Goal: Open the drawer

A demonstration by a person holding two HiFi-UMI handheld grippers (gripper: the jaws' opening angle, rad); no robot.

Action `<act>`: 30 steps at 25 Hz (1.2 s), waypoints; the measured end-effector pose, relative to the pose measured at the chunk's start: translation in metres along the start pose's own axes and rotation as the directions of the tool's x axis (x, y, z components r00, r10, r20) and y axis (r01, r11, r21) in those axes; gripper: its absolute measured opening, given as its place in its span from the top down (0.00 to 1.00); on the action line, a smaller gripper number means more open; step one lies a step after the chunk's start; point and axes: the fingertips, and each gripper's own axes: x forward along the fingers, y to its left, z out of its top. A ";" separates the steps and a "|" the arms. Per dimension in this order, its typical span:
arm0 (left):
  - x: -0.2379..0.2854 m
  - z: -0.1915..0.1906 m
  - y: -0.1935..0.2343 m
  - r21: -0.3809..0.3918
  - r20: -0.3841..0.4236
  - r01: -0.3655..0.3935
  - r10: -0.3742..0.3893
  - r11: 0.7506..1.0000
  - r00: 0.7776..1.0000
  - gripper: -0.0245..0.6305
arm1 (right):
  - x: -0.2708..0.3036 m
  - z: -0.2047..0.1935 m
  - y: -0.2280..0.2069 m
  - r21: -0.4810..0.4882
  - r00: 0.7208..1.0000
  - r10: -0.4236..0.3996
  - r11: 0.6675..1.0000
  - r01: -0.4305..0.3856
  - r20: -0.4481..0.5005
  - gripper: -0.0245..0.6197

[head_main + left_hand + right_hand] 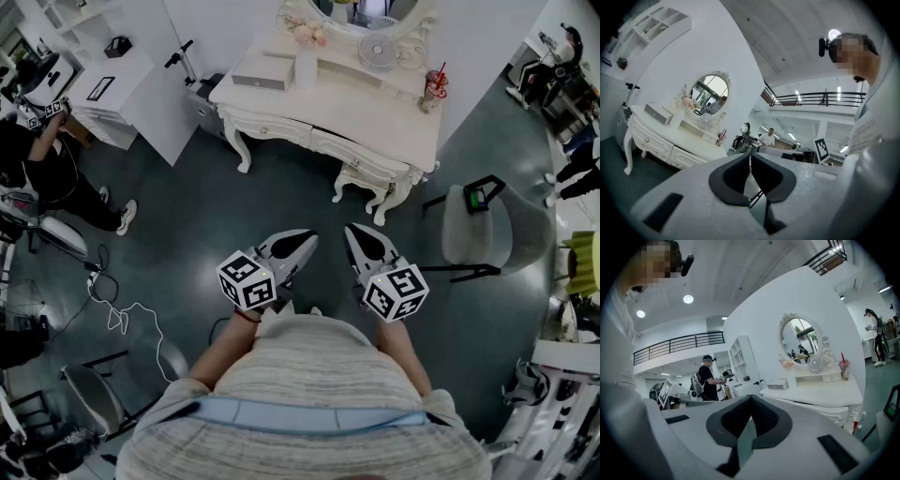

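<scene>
The white dressing table (375, 98) stands across the floor ahead of me, with two closed drawers, the left drawer (272, 125) and the right drawer (361, 152), along its front. My left gripper (306, 240) and right gripper (353, 231) are held close to my body, well short of the table, tips pointing toward it. Both are shut with nothing between the pads. In the left gripper view the shut left gripper (750, 156) has the table's drawers (652, 142) off to its left. In the right gripper view the shut right gripper (750, 399) has the table (820, 394) to its right.
A grey chair (473, 225) stands right of the table. On the tabletop are a small fan (378, 52), a cup with a straw (434, 90) and a flat box (264, 73). A person (47, 169) stands at left; a white cable (122, 314) lies on the dark floor.
</scene>
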 end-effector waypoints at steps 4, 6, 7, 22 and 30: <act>-0.004 -0.002 0.003 -0.004 -0.004 -0.004 0.004 1.000 1.000 0.93 | 0.003 -0.002 0.002 0.004 1.000 0.002 1.000 -0.002 -0.001 0.95; -0.005 -0.001 0.005 -0.006 -0.003 -0.005 0.004 1.000 1.000 0.93 | 0.004 0.000 0.004 0.016 1.000 0.015 1.000 -0.016 0.017 0.95; -0.005 -0.001 0.005 -0.007 -0.002 -0.003 0.003 1.000 1.000 0.93 | 0.004 0.003 0.005 0.023 0.999 0.024 0.999 -0.025 0.034 0.95; -0.011 0.010 0.023 -0.010 0.013 -0.015 0.015 1.000 1.000 0.93 | 0.026 0.007 0.009 0.020 0.998 0.039 0.999 -0.040 0.044 0.95; -0.020 0.024 0.051 -0.016 0.023 -0.028 0.029 0.999 0.999 0.93 | 0.061 0.010 0.014 0.017 0.998 0.056 0.998 -0.057 0.033 0.95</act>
